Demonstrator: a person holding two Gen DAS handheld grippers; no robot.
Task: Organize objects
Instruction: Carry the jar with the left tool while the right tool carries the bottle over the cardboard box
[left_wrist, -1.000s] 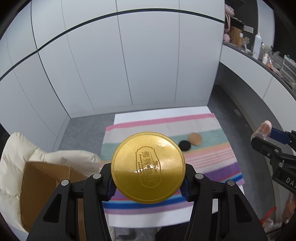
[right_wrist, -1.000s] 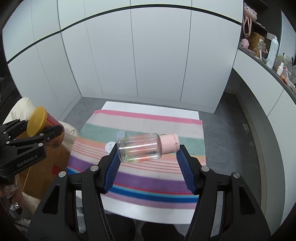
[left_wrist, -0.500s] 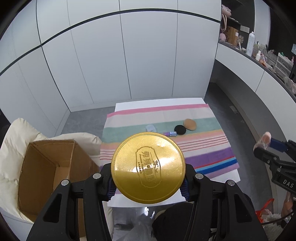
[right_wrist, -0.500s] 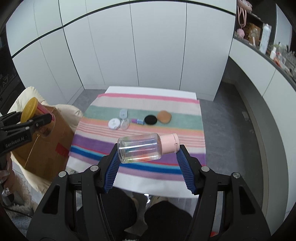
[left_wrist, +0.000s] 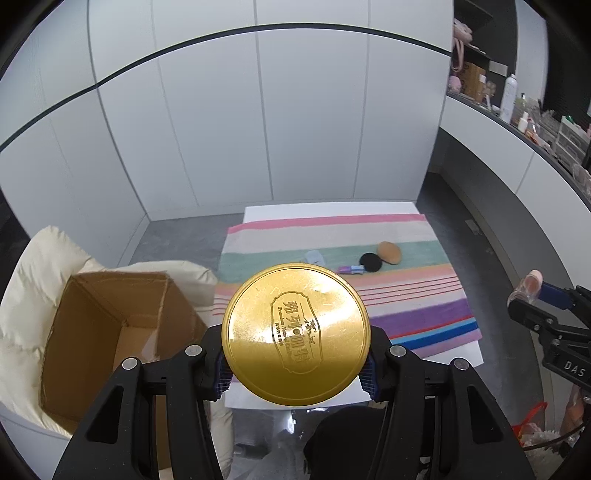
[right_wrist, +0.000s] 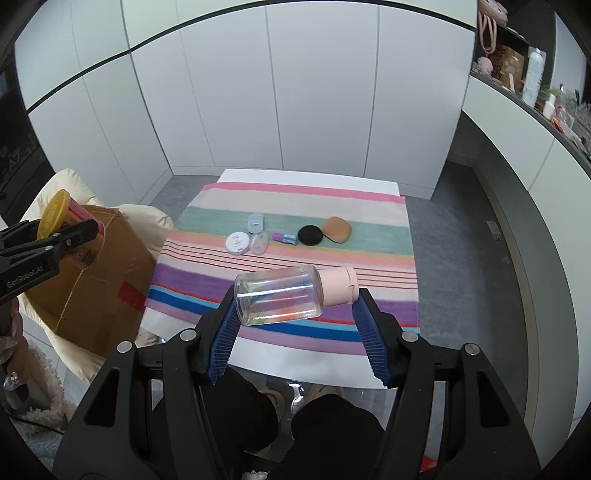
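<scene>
Bottle (right_wrist: 280, 295), light slick plastic, clamped end-to-end in right gripper (right_wrist: 295, 317); left gripper (left_wrist: 295, 365) fingers clamp gold-lidded jar (left_wrist: 295, 332) below its lid.

Embossed on the round gold metal lid (left_wrist: 295, 334): a framed crest of large Chinese characters, with a line of small Latin script too fine to read. Printed in white on the black left tool (right_wrist: 70, 236), seen from the right wrist: "GenRobot.AI". Printed in white on the black right tool (left_wrist: 532, 295), seen from the left wrist: "DAS", cut off by the frame edge.
</scene>
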